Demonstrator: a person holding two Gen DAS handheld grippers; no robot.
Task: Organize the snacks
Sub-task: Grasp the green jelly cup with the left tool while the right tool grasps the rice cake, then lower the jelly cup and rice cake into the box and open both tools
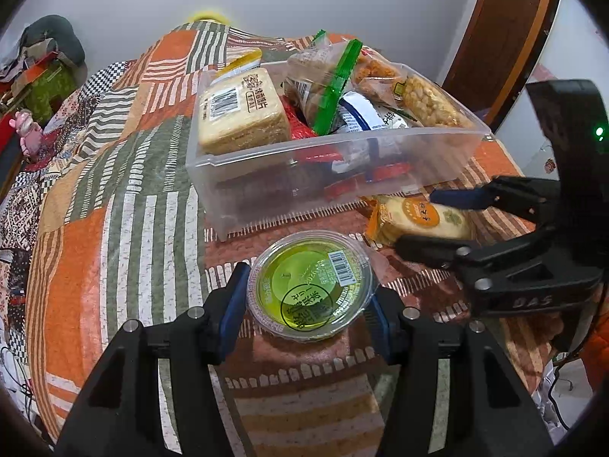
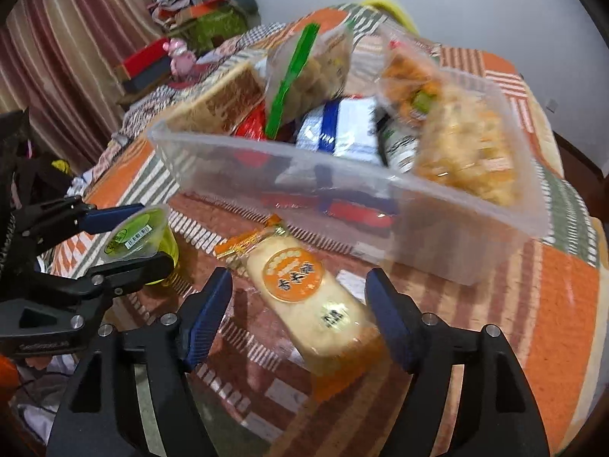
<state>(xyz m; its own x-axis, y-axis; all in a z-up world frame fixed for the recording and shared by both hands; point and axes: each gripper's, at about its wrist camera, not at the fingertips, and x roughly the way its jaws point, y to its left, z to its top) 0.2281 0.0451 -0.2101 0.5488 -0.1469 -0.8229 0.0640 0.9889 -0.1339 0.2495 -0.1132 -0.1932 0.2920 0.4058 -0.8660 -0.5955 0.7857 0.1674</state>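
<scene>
left gripper (image 1: 308, 301) clamps green jelly cup (image 1: 310, 285) | right gripper (image 2: 300, 320) wide, straddling cracker pack (image 2: 308, 301), long axis near-right to far-left | clear bin (image 1: 304, 160) just beyond

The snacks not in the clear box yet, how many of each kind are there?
Green jelly cup: 1, between the fingers of the left tool.
Orange-wrapped cracker pack: 1, between the fingers of the right tool.
Total: 2 snacks on the quilt outside the clear box.

Both grippers (image 1: 308, 304) (image 2: 300, 316) are matte black with blue-padded jaws and silver screws.
</scene>
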